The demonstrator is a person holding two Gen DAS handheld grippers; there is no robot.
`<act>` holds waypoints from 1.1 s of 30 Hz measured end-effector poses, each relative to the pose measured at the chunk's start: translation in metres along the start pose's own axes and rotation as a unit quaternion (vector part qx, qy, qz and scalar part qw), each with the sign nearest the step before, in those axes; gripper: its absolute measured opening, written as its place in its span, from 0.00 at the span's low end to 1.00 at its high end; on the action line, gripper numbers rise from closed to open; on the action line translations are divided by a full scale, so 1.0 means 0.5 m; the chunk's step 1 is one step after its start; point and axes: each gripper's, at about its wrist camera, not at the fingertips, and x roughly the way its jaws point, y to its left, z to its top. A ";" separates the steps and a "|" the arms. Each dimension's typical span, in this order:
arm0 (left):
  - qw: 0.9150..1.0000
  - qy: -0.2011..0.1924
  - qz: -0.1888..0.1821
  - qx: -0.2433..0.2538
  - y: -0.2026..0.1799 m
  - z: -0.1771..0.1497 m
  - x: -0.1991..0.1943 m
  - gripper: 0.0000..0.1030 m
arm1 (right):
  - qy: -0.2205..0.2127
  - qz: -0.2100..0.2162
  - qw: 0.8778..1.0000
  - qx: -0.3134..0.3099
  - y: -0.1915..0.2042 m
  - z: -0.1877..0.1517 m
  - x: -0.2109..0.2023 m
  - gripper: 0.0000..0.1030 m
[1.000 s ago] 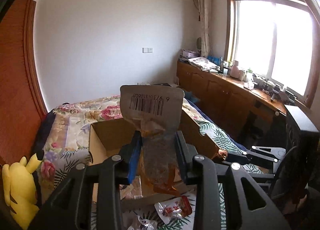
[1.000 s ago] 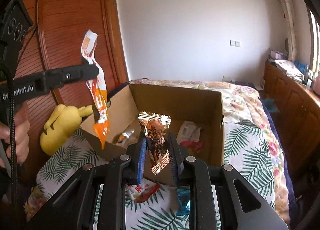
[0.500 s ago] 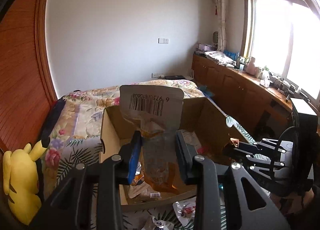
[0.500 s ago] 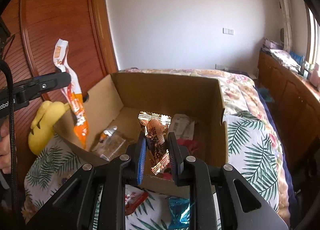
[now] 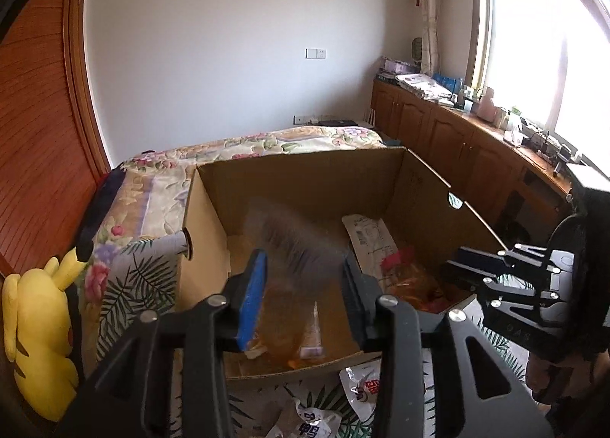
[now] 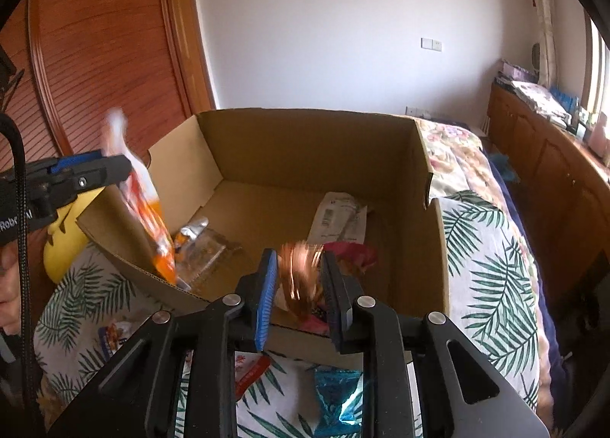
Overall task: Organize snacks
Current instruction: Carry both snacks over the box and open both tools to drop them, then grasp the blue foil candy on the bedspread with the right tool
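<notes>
An open cardboard box (image 5: 305, 175) (image 6: 305, 140) sits on the bed with several snack packs inside. My left gripper (image 5: 303, 285) is over the box's near edge with its jaws apart; the orange and white snack pack (image 5: 293, 243) between them is blurred and dropping. In the right wrist view that pack (image 6: 146, 209) hangs blurred at the left gripper's tips over the box's left wall. My right gripper (image 6: 297, 279) is over the box's near edge, jaws apart, with a blurred brown snack pack (image 6: 301, 270) falling between them.
A yellow plush toy (image 5: 36, 327) lies left of the box. Loose snack packs lie on the leaf-print bedspread in front of the box (image 5: 362, 384) (image 6: 339, 396). A wooden cabinet (image 5: 457, 140) runs along the right wall under the window.
Both grippers moved forward over the box and opened. The orange pack and the brown pack have come loose and are dropping, both blurred.
</notes>
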 end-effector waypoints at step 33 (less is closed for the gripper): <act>0.998 -0.022 -0.056 0.037 -0.022 -0.170 -0.137 0.53 | -0.017 0.033 0.999 -0.016 -0.019 -0.164 -0.110 0.36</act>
